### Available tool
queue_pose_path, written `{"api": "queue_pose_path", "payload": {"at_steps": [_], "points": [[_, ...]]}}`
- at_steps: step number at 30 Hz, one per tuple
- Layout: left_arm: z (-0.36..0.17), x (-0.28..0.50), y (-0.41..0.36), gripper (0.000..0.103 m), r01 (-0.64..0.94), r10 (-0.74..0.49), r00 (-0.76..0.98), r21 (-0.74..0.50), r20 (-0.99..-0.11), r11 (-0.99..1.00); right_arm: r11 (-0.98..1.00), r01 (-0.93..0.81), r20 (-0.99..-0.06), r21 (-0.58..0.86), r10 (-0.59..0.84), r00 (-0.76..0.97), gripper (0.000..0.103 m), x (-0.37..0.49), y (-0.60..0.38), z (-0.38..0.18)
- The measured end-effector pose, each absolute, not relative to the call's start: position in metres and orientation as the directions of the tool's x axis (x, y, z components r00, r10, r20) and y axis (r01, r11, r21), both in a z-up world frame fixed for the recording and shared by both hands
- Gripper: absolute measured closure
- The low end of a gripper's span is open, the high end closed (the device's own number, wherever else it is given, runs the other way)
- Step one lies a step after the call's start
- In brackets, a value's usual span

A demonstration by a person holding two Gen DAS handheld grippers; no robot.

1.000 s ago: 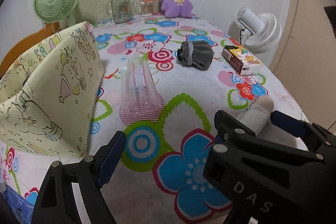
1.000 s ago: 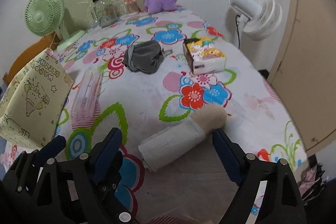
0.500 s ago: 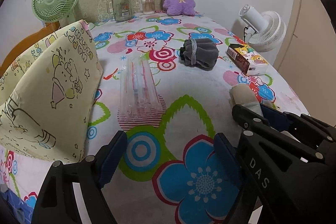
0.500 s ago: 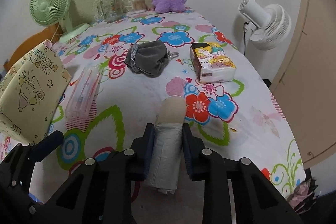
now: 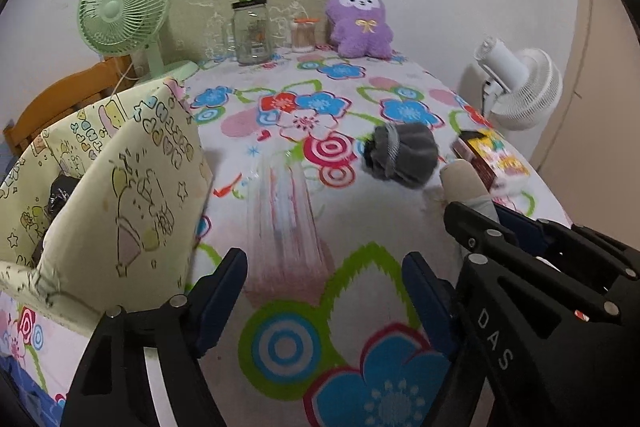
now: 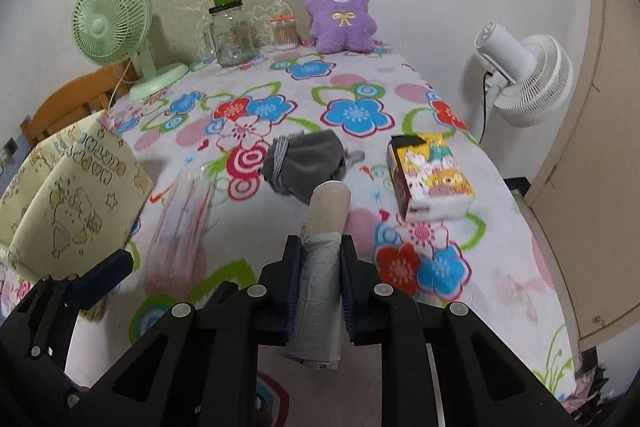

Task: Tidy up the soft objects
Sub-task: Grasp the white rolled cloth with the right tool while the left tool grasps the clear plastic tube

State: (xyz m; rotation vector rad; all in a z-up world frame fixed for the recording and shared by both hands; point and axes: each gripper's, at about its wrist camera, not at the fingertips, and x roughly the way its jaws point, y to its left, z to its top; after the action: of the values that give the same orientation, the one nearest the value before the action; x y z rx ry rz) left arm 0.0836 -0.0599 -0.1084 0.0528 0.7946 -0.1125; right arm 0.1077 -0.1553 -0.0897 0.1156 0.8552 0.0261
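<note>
My right gripper point(image 6: 320, 247) is shut on a grey roll of bags point(image 6: 320, 275) with a beige cardboard end, held above the flowered table; the roll also shows in the left wrist view point(image 5: 466, 187). My left gripper point(image 5: 324, 279) is open and empty, low over the table front. A cream fabric storage bag point(image 5: 120, 183) stands open at the left, also seen in the right wrist view point(image 6: 68, 195). A grey drawstring pouch point(image 6: 308, 167) lies mid-table. A purple plush toy point(image 6: 340, 15) sits at the back.
A clear plastic packet point(image 5: 280, 211) lies mid-table. A tissue pack point(image 6: 432, 183) lies to the right. A green fan point(image 6: 116, 27), glass jar point(image 6: 230, 31) and small container point(image 6: 284, 33) stand at the back. A white fan point(image 6: 524, 75) is beyond the right edge.
My right gripper closed on the roll, which lay across the table a second ago, and lifted it pointing forward. Both grippers moved forward toward the middle of the table.
</note>
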Motion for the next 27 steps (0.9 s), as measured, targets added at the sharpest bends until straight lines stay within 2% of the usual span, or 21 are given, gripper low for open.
{"api": "queue_pose_path", "payload": {"at_steps": [12,17,20,24,27], "points": [[-0.114,0.111,-0.055,0.027,0.074,-0.064,0.678,-0.019,-0.733,0.997,0.994,0.006,-0.738,0.106,0.075,0.670,0.082,0.130,-0.155,-0.089],[-0.118,0.117,-0.053,0.033,0.062,-0.063,0.664,-0.030,-0.745,0.998,0.994,0.002,-0.738,0.107,0.078,0.670,0.082,0.135,-0.154,-0.090],[-0.120,0.120,-0.053,0.042,0.060,-0.061,0.658,-0.029,-0.750,0.998,0.994,0.002,-0.742,0.111,0.081,0.666,0.082,0.137,-0.154,-0.091],[-0.120,0.120,-0.054,0.063,0.081,-0.080,0.660,-0.035,-0.747,0.996,0.993,0.004,-0.744,0.116,0.084,0.662,0.082,0.138,-0.154,-0.092],[-0.120,0.119,-0.055,0.074,0.095,-0.088,0.658,-0.034,-0.747,0.995,0.993,0.005,-0.746,0.115,0.083,0.661,0.082,0.137,-0.154,-0.093]]}}
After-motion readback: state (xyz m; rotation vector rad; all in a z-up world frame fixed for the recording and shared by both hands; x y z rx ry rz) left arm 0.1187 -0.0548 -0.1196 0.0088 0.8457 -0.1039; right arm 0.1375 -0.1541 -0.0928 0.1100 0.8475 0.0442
